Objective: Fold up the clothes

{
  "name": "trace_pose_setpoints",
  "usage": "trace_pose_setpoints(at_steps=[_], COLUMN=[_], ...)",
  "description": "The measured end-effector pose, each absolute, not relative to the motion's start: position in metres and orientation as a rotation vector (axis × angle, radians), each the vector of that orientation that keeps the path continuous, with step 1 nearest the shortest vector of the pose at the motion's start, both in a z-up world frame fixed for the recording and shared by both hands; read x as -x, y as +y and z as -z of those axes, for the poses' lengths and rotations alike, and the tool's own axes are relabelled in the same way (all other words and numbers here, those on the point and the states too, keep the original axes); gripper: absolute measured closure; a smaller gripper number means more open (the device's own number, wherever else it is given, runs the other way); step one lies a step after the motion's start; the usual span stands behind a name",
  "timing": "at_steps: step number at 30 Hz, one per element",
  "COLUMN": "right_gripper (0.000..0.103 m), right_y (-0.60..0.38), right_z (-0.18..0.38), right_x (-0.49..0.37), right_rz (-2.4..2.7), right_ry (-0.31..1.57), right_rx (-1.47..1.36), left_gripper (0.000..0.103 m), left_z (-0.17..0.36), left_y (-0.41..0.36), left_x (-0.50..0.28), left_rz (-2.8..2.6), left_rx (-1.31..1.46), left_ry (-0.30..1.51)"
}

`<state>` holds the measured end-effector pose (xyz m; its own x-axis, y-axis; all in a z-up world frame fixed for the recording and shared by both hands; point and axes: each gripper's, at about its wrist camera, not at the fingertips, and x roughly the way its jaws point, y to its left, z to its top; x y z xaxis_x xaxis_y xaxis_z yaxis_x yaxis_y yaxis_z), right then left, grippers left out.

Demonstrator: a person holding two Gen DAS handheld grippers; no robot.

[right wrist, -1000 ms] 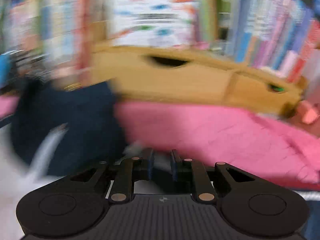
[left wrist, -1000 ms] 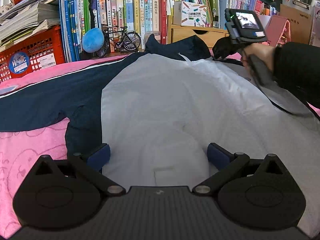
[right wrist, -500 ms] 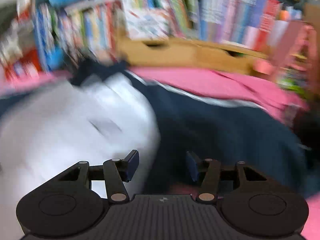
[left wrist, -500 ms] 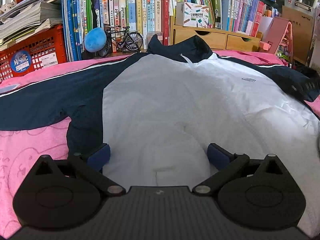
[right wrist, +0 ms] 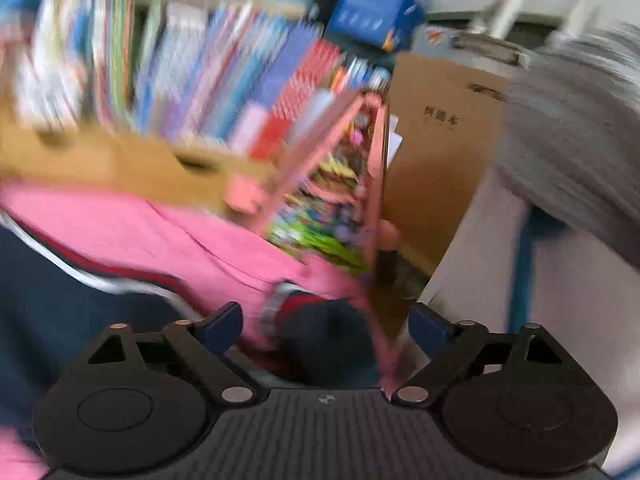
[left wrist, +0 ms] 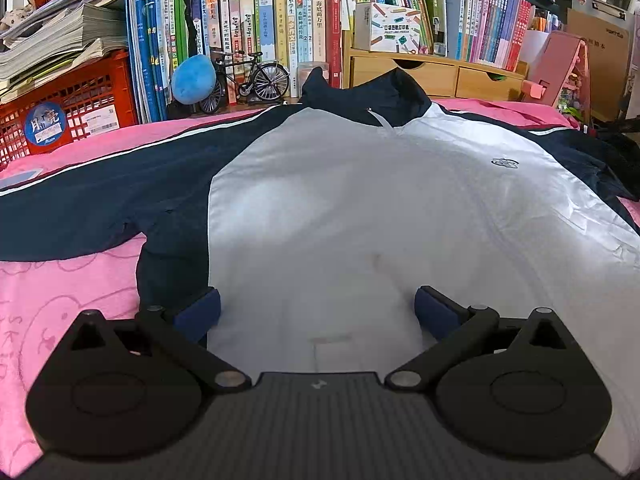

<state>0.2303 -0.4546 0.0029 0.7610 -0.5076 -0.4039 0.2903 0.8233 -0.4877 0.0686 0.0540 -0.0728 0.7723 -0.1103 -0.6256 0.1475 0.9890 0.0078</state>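
A white and navy jacket (left wrist: 360,208) lies spread face up on a pink sheet (left wrist: 60,292), collar toward the bookshelf, sleeves stretched out to both sides. My left gripper (left wrist: 316,312) hovers open over the white hem, nothing between its fingers. In the blurred right wrist view the navy right sleeve (right wrist: 60,300) runs in from the left, and its cuff (right wrist: 312,320) lies just ahead of my right gripper (right wrist: 324,320). Its jaws are opening, wide apart, and the pads touch nothing.
Books, a red crate (left wrist: 60,112), a model bicycle (left wrist: 252,80), a blue ball (left wrist: 194,80) and wooden drawers (left wrist: 436,74) line the back. A pink toy house (right wrist: 340,180) and cardboard box (right wrist: 440,152) stand at the right edge. A grey sleeve (right wrist: 572,136) shows upper right.
The right gripper left the collar, swung right along the sleeve to the cuff and opened from nearly shut. It has gone out of the left wrist view. The left gripper stayed still.
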Motion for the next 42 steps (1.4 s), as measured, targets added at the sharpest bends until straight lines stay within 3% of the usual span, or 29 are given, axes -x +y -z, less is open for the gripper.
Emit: trace_pose_setpoints(at_steps=[2, 3, 4, 5, 9, 12, 15, 20, 21, 22, 23, 26, 28, 36, 42], right_gripper=[0.01, 0.017, 0.06, 0.087, 0.091, 0.091, 0.09, 0.082, 0.071, 0.052, 0.043, 0.032, 0.012, 0.013, 0.011], right_y=[-0.46, -0.464, -0.469, -0.474, -0.469, -0.439, -0.385, -0.243, -0.216, -0.19, -0.168, -0.142, -0.15, -0.263, -0.318], right_z=[0.019, 0.029, 0.031, 0.029, -0.024, -0.077, -0.103, -0.061, -0.044, -0.025, -0.007, 0.021, 0.022, 0.017, 0.036], right_x=[-0.256, -0.264, -0.267, -0.269, -0.243, -0.211, -0.203, -0.211, -0.213, -0.216, -0.218, -0.203, -0.183, -0.138, -0.131], right_rz=[0.505, 0.509, 0.516, 0.538, 0.466, 0.142, -0.191, -0.637, -0.672, -0.68, -0.68, -0.678, -0.667, -0.48, -0.228], right_ry=[0.639, 0.685, 0.719, 0.743, 0.496, 0.301, 0.25, 0.397, 0.454, 0.518, 0.586, 0.695, 0.672, 0.664, 0.672], right_rx=[0.531, 0.558, 0.529, 0.474, 0.146, -0.093, -0.202, -0.157, -0.117, -0.063, -0.016, 0.044, 0.076, 0.15, 0.159], left_gripper=[0.0, 0.0, 0.0, 0.0, 0.0, 0.0, 0.0, 0.0, 0.0, 0.0, 0.0, 0.0, 0.0, 0.0, 0.0], left_z=[0.073, 0.073, 0.073, 0.073, 0.072, 0.072, 0.072, 0.072, 0.071, 0.071, 0.071, 0.071, 0.071, 0.069, 0.036], left_y=[0.054, 0.054, 0.054, 0.054, 0.055, 0.055, 0.056, 0.056, 0.055, 0.055, 0.055, 0.056, 0.056, 0.058, 0.083], left_x=[-0.069, -0.069, -0.069, -0.068, -0.068, -0.068, -0.068, -0.067, -0.067, -0.067, -0.067, -0.066, -0.066, -0.065, -0.084], left_rz=[0.138, 0.137, 0.137, 0.136, 0.137, 0.138, 0.139, 0.137, 0.136, 0.136, 0.136, 0.138, 0.138, 0.126, 0.287], left_rx=[-0.057, -0.057, -0.057, -0.057, -0.054, -0.052, -0.05, -0.039, -0.037, -0.035, -0.033, -0.024, -0.022, 0.0, 0.369], left_ry=[0.675, 0.675, 0.675, 0.675, 0.675, 0.674, 0.673, 0.671, 0.671, 0.67, 0.669, 0.668, 0.667, 0.669, 0.723])
